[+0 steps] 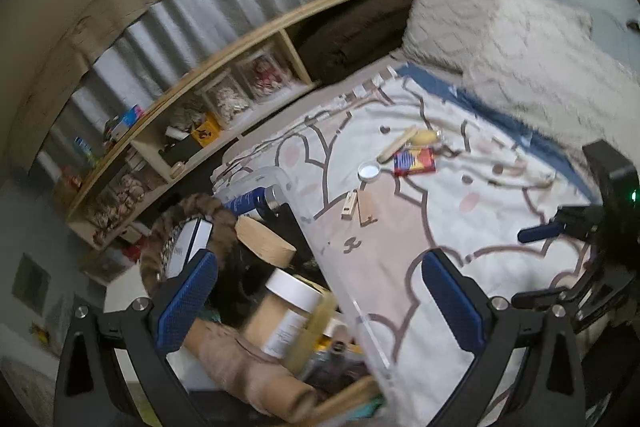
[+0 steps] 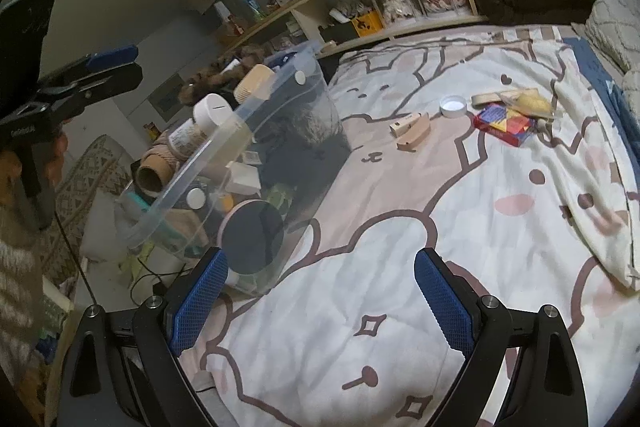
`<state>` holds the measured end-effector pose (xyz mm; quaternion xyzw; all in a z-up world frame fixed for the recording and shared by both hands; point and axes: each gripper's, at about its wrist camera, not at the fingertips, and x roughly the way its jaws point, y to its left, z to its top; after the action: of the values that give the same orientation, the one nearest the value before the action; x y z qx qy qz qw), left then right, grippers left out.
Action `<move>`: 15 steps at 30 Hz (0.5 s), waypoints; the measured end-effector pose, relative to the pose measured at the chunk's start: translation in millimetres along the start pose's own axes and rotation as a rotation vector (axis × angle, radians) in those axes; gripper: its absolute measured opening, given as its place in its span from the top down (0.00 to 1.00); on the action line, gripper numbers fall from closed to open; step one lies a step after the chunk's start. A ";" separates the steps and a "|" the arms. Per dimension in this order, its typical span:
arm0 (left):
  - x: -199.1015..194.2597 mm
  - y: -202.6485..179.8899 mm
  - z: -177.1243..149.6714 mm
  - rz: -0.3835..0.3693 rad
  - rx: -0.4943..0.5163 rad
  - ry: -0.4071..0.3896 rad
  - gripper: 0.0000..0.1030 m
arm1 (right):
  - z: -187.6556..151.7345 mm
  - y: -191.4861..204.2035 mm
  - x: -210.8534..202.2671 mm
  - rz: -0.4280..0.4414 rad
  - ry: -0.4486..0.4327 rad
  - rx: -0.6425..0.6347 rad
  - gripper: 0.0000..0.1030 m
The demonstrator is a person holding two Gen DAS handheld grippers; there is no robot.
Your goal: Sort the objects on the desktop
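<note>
Both claws spread and empty above the bed, small things still lying on the blanket

The left claw (image 1: 320, 301) hangs over the edge of the clear bin (image 2: 192, 163), which is crammed with jars and tubes; the right claw (image 2: 320, 301) hovers over the cartoon blanket (image 2: 400, 267). Far up the blanket lie a white lid (image 2: 453, 105), open side up, two wooden blocks (image 2: 414, 131) touching, and a red and blue box (image 2: 505, 124) lying flat, its long axis running left to right, with a wooden stick (image 2: 496, 96) just behind it.
</note>
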<state>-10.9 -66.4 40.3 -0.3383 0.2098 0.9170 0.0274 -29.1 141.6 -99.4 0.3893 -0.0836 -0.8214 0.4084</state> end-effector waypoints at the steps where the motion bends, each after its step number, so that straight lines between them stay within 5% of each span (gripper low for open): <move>1: -4.7 -1.1 -3.7 0.002 -0.026 -0.012 0.00 | -0.7 2.6 -3.1 0.001 -0.005 -0.008 0.08; 15: -53.1 -23.5 -75.7 0.118 -0.309 -0.087 0.00 | 1.1 30.5 -44.1 0.009 -0.101 -0.093 0.08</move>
<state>80.5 -70.7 13.5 -0.2856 0.0843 0.9521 -0.0697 4.6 154.0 -59.6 0.3273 -0.0674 -0.8413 0.4249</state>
